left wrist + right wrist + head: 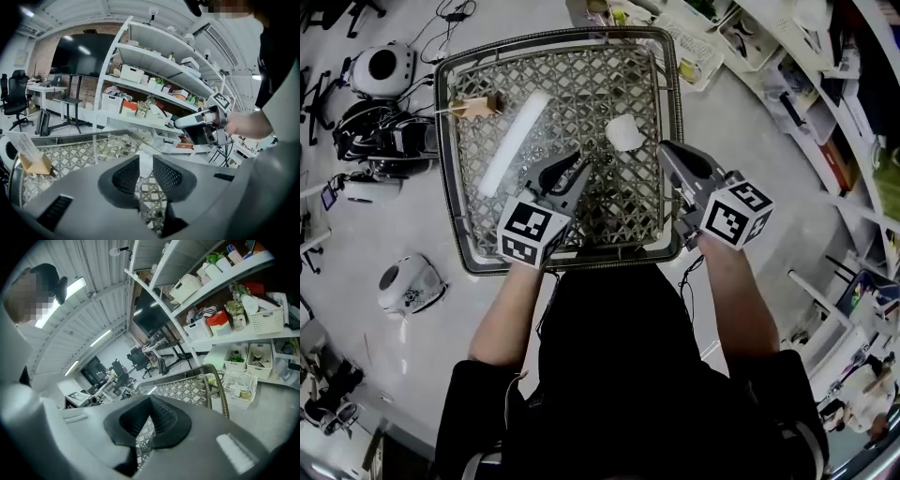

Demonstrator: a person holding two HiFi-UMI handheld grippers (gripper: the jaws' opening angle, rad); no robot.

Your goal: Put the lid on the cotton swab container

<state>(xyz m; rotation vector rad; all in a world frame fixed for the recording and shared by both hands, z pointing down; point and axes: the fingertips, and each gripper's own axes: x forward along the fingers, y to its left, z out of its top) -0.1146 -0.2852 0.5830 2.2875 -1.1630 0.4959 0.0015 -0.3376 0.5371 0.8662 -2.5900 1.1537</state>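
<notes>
A small white rounded piece (pixel 624 132), which looks like the lid, lies on the woven tray table (pixel 441 141). To its left a long pale translucent container (pixel 514 141) lies at a slant. My left gripper (pixel 584 161) hovers just short of the white piece, its jaws a little apart and nothing pressed between them. In the left gripper view the white piece (pixel 146 165) shows through the gap of the left gripper (pixel 145 158). My right gripper (pixel 664 147) is to the right of the white piece, apart from it. In the right gripper view its tips (pixel 150 398) meet, empty.
A brown block with a card (pixel 473 106) sits at the tray's far left corner. White rounded devices (pixel 382 67) and cables lie on the floor at left. Shelving with baskets and boxes (pixel 825 94) stands at the right, with a white basket (pixel 694 47) past the tray.
</notes>
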